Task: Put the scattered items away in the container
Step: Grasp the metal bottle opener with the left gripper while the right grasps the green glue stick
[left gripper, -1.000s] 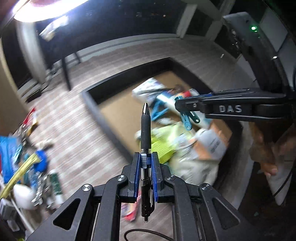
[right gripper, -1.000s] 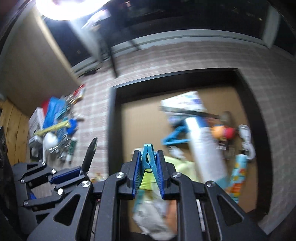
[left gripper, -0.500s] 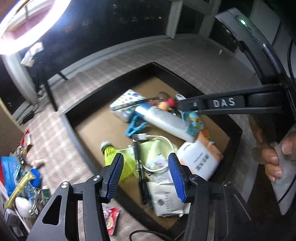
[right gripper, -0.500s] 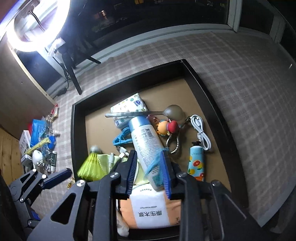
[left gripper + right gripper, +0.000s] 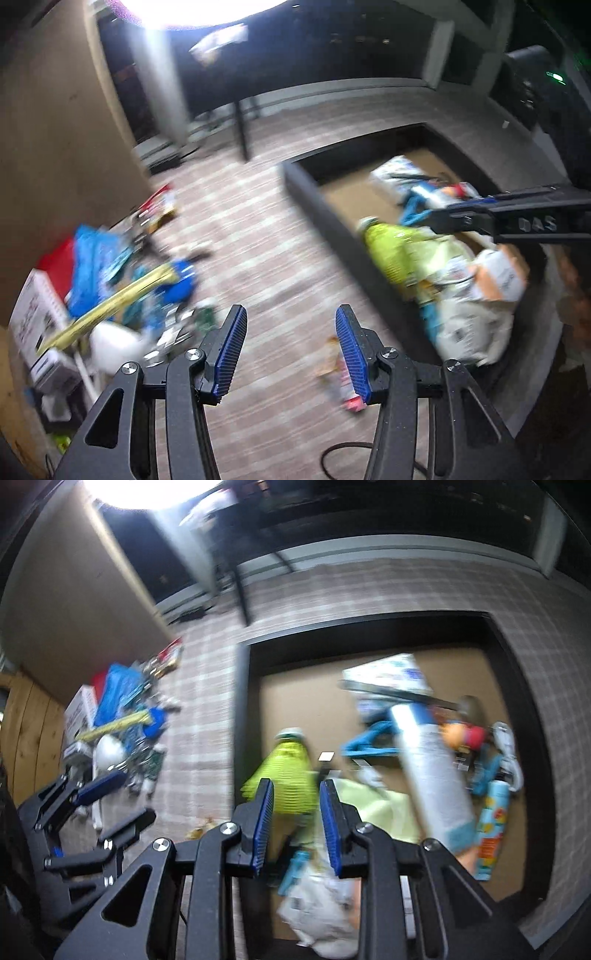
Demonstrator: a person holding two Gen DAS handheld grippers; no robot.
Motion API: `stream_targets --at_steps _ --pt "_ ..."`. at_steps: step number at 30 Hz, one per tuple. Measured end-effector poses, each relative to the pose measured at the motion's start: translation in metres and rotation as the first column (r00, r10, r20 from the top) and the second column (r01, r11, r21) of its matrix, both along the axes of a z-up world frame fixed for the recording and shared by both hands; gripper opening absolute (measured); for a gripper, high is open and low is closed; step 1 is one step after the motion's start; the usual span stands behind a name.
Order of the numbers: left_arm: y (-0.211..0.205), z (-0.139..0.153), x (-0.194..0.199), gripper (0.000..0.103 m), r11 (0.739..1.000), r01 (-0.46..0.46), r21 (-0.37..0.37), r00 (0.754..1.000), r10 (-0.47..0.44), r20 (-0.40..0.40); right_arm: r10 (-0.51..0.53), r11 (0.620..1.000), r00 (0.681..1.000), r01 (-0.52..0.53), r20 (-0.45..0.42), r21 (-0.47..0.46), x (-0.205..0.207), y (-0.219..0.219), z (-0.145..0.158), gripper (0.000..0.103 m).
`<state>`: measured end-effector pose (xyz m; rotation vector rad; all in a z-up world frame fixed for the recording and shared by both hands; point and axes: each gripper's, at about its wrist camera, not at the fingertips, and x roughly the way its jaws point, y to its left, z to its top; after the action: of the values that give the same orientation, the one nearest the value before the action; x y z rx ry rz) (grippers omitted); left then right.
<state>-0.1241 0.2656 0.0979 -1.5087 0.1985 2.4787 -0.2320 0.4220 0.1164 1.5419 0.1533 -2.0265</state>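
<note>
Container (image 5: 243,709) holds a white tube (image 5: 428,771), yellow-green shuttlecock (image 5: 288,771) and pouches; left gripper (image 5: 290,350) and right gripper (image 5: 295,823) both gape empty.

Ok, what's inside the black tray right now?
The black tray holds a yellow-green shuttlecock, white tube, blue hanger, patterned bottle and packets. Whatever lies beneath the pile is covered, and blur hides details.
</note>
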Motion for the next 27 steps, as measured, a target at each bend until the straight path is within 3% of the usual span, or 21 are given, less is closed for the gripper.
stream_targets --at_steps 6,13,20,27 --pt "-0.055 -0.012 0.001 0.047 0.997 -0.057 -0.045 0.998 0.058 0.012 0.111 0.994 0.993 -0.111 0.033 -0.012 0.023 -0.062 -0.009 0.026" --pt "-0.09 -0.028 -0.001 0.043 0.995 -0.072 -0.063 0.996 0.075 0.049 0.206 0.978 0.973 -0.203 0.105 -0.044 0.045 -0.123 -0.031 0.026" --pt "-0.093 -0.033 -0.002 0.043 0.998 -0.025 -0.061 0.998 0.028 0.064 0.206 0.979 0.96 -0.2 0.19 -0.049 0.048 -0.171 -0.065 0.026" --pt "-0.095 -0.042 -0.007 0.043 0.998 0.001 -0.06 0.997 0.004 0.075 0.19 0.981 0.959 -0.195 0.212 0.0 0.049 -0.197 -0.085 0.026"
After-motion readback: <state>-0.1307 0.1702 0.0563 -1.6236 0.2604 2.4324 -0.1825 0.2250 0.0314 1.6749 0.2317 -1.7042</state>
